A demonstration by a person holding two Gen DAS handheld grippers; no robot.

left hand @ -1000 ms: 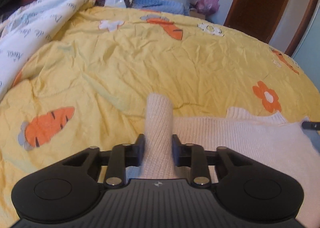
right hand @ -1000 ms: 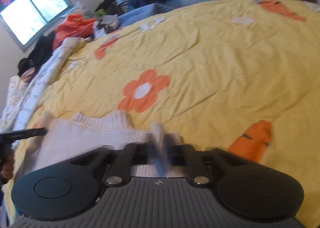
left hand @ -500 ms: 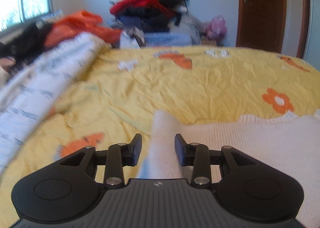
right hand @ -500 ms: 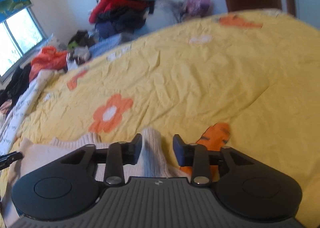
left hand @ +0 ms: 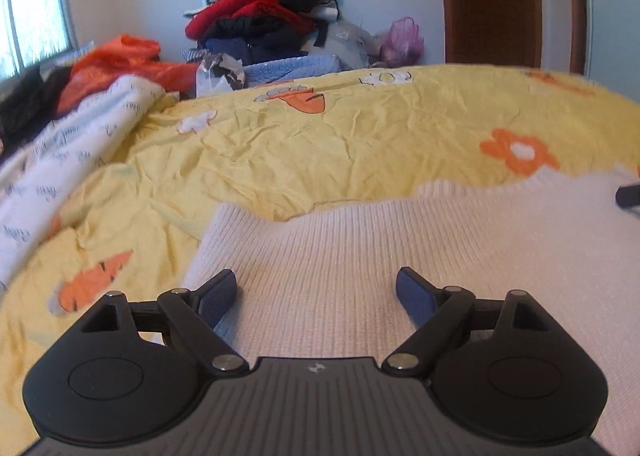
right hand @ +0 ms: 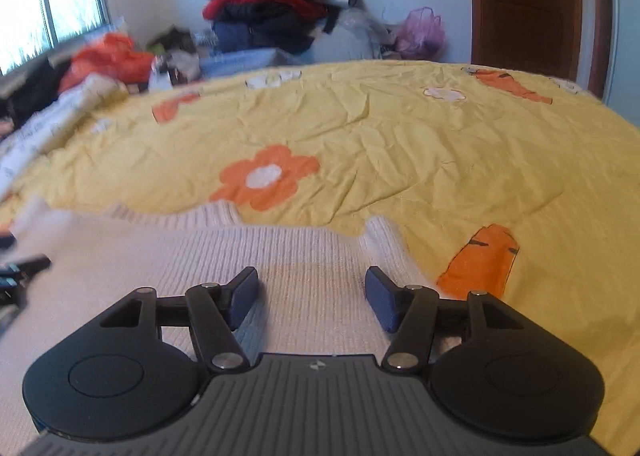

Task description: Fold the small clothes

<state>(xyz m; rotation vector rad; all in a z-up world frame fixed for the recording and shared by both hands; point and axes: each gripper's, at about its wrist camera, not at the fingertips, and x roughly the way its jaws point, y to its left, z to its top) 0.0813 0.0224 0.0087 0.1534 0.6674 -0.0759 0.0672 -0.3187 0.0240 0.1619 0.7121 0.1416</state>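
Observation:
A cream ribbed knit sweater lies flat on the yellow bedspread; it also shows in the right wrist view. My left gripper is open and empty, just above the sweater's left part. My right gripper is open and empty over the sweater's right part, near its right edge. The tip of the right gripper shows at the right edge of the left wrist view. The left gripper's tip shows at the left edge of the right wrist view.
A white printed quilt lies bunched along the bed's left side. An orange bag and a pile of clothes sit beyond the bed. A brown door stands at the back right.
Both grippers were shut on folds of the sweater. They opened and let the fabric drop flat. Both cameras tilted up toward the room.

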